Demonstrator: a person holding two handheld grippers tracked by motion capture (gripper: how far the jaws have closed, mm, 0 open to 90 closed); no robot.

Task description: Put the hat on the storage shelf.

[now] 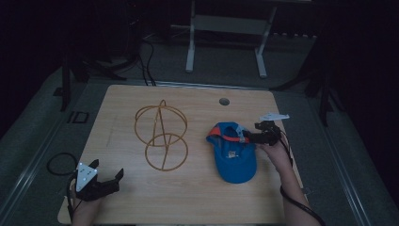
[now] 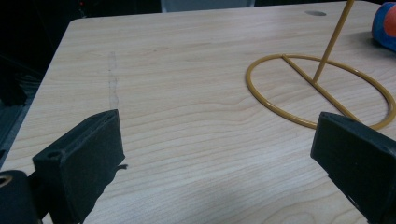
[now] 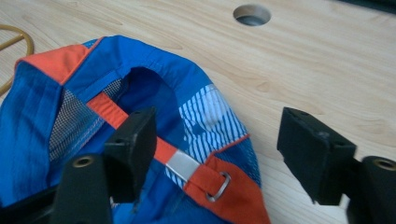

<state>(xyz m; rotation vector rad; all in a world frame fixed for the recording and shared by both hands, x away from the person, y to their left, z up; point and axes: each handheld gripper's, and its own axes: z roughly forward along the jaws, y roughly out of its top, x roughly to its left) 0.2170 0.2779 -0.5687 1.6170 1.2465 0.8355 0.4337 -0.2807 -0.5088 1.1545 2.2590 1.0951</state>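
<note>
A blue cap (image 1: 233,153) with orange trim lies at the right of the wooden table (image 1: 188,197), its back opening turned toward my right gripper (image 1: 245,137). In the right gripper view the jaws (image 3: 217,126) stand apart around the cap's rear edge (image 3: 205,116). One jaw is over the orange strap (image 3: 105,109), the other over bare wood, and neither pad presses on the cloth. A yellow wire stand (image 1: 161,136) of rings stands mid-table. My left gripper (image 1: 108,168) rests at the near left, open and holding nothing, with the stand's base ring (image 2: 322,91) ahead of it.
A round hole (image 1: 224,101) is cut in the table's far side, behind the cap. Beyond the table a white-legged frame (image 1: 190,47) stands on the dark floor. A black cable loop (image 1: 59,162) lies off the table's left edge.
</note>
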